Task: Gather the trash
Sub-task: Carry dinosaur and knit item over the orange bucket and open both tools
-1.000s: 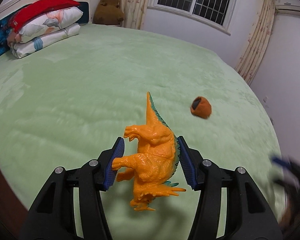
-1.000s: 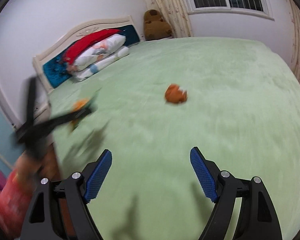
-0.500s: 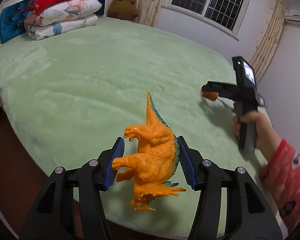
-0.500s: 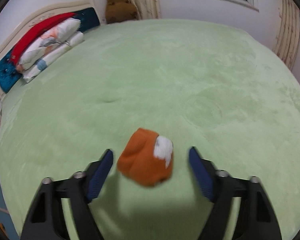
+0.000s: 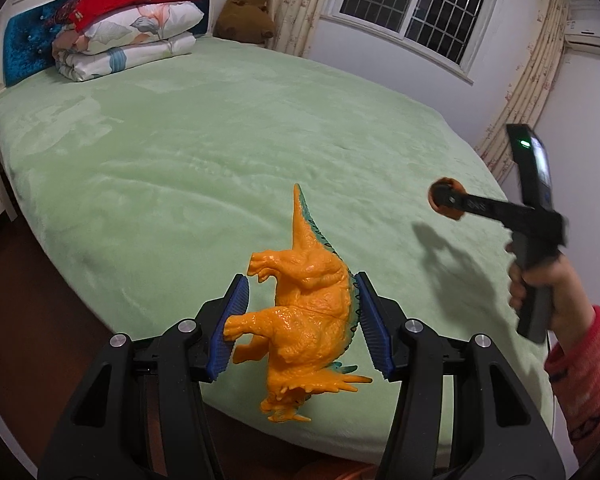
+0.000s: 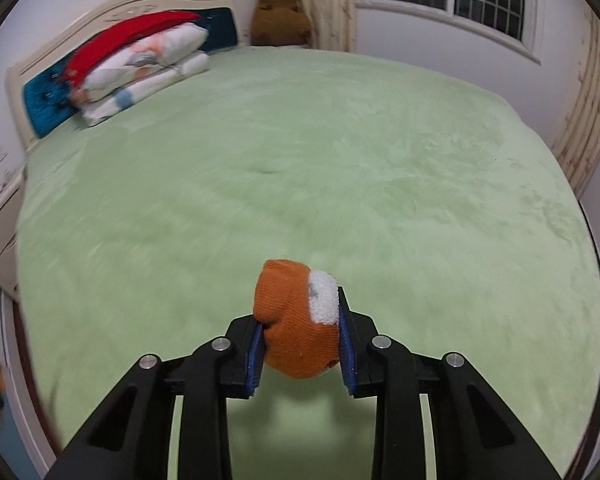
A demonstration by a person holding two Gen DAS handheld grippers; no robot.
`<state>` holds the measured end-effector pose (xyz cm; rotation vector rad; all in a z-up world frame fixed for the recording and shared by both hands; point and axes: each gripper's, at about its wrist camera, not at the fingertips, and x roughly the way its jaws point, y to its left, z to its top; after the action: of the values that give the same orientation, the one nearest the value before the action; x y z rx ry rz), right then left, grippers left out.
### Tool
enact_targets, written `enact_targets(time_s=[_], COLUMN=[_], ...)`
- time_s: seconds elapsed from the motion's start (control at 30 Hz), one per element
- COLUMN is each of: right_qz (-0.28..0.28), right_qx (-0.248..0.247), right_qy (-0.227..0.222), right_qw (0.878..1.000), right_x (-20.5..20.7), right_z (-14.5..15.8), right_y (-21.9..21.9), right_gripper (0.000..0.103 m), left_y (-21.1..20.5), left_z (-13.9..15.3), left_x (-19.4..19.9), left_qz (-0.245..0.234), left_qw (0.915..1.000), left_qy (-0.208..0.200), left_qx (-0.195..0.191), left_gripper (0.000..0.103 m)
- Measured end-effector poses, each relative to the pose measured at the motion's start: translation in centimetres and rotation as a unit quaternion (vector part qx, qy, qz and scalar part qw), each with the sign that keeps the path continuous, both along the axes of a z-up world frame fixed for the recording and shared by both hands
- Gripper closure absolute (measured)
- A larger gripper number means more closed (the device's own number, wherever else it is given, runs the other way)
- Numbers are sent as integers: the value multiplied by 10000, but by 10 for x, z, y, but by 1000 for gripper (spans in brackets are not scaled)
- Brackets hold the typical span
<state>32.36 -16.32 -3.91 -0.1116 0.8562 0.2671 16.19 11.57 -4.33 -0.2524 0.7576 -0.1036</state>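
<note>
My left gripper [image 5: 300,320] is shut on an orange toy dinosaur [image 5: 308,304] and holds it above the near edge of the green bed [image 5: 220,140]. My right gripper [image 6: 300,344] is shut on a rolled orange sock with a white toe [image 6: 300,320] and holds it just above the bed [image 6: 340,160]. In the left wrist view the right gripper [image 5: 446,198] shows at the right, held in a hand with a red sleeve, with the sock [image 5: 440,200] at its tip.
Folded quilts and a red pillow [image 5: 128,32] lie against the headboard [image 5: 28,40]. A brown plush toy [image 5: 244,12] sits in the far corner by the curtains. Dark floor [image 5: 28,300] lies left of the bed.
My right gripper has closed on the orange sock and lifted it off the bed. My left gripper has drawn back with the dinosaur still in it.
</note>
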Motion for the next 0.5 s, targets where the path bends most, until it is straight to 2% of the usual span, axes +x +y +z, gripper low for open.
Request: enact_targets(time_s=[0.23, 0.5], right_qz=[259, 434], right_qx=[178, 344], right_qy=[-320, -399], right_qw=[9990, 9977], right_x=[-115, -236], right_z=[34, 42], right_y=[-20, -52], right_gripper=[73, 73], left_y=[-28, -71], left_z=[10, 10], left_x=[-38, -87], left_qz=[-237, -668], left_qw=[9997, 9976], left_qy=[35, 158], left_qx=[77, 131], left_gripper=[50, 50])
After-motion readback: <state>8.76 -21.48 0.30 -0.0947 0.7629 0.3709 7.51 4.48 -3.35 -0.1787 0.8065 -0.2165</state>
